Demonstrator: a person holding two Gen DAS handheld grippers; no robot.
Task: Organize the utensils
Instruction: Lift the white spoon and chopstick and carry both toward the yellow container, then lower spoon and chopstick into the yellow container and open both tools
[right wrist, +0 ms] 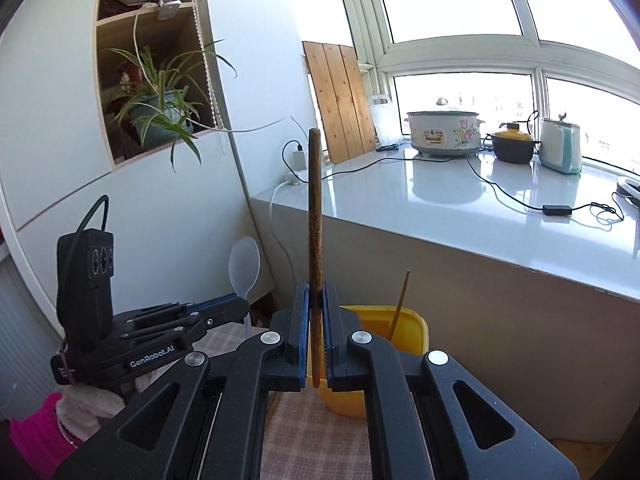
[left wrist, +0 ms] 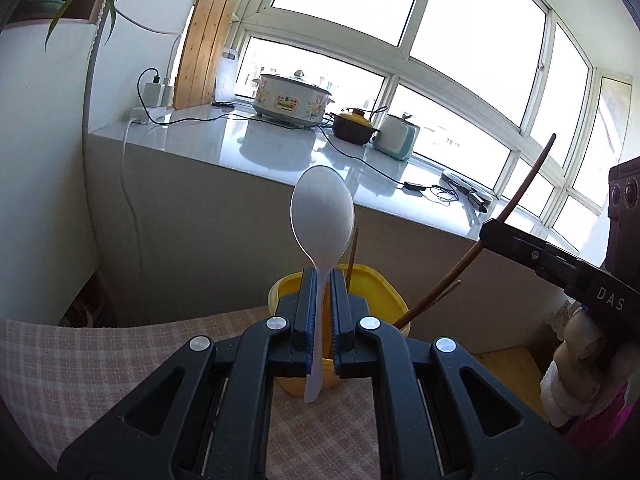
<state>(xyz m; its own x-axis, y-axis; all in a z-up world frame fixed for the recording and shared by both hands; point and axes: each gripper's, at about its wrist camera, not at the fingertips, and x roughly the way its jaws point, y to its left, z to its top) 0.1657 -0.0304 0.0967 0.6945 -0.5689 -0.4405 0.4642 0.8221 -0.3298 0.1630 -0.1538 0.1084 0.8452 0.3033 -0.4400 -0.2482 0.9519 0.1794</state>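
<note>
My left gripper is shut on a white plastic spoon, bowl up, held in the air in front of a yellow tub. In the right wrist view, my right gripper is shut on a dark wooden chopstick that stands upright above the yellow tub. A thin wooden stick leans inside the tub. In the left wrist view the right gripper shows at the right with the chopstick slanting up. At the left of the right wrist view are the left gripper and the spoon.
The tub sits on a checked cloth. Behind it runs a white counter under windows, with a flowered cooker, a brown pot, a teal kettle and cables. A potted plant stands in a wall niche. A wooden board leans at the back.
</note>
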